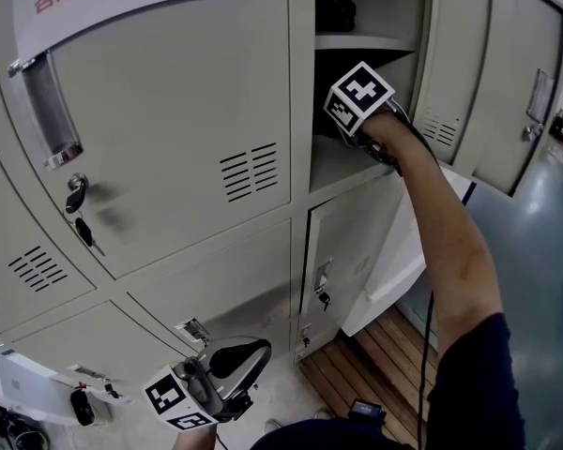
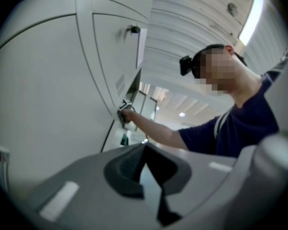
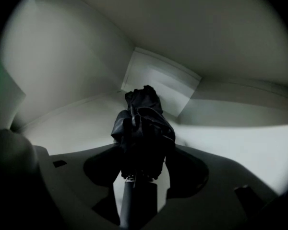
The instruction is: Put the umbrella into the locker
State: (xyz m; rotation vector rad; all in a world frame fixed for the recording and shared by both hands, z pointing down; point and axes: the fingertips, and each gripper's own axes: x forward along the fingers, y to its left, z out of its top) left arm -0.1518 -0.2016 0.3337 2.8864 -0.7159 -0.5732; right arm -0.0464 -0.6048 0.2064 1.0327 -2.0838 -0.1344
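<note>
The black folded umbrella (image 3: pixel 143 123) lies inside an open grey locker compartment (image 1: pixel 349 164), its tip toward the back corner and its handle toward the camera. My right gripper (image 3: pixel 144 150) reaches into that compartment with the umbrella between its jaws. Light shows on both sides of the handle, and the pads do not seem to press. In the head view only the right gripper's marker cube (image 1: pixel 359 95) and the forearm show at the opening. My left gripper (image 1: pixel 236 359) hangs low in front of the lockers, shut and empty, and points up along them (image 2: pixel 143 150).
The compartment's door (image 1: pixel 460 64) stands swung out to the right. A lower door (image 1: pixel 403 251) is also ajar below it. Keys (image 1: pixel 75 200) hang from a closed locker's lock at the left. A wooden slatted board (image 1: pixel 375 354) lies on the floor by my feet.
</note>
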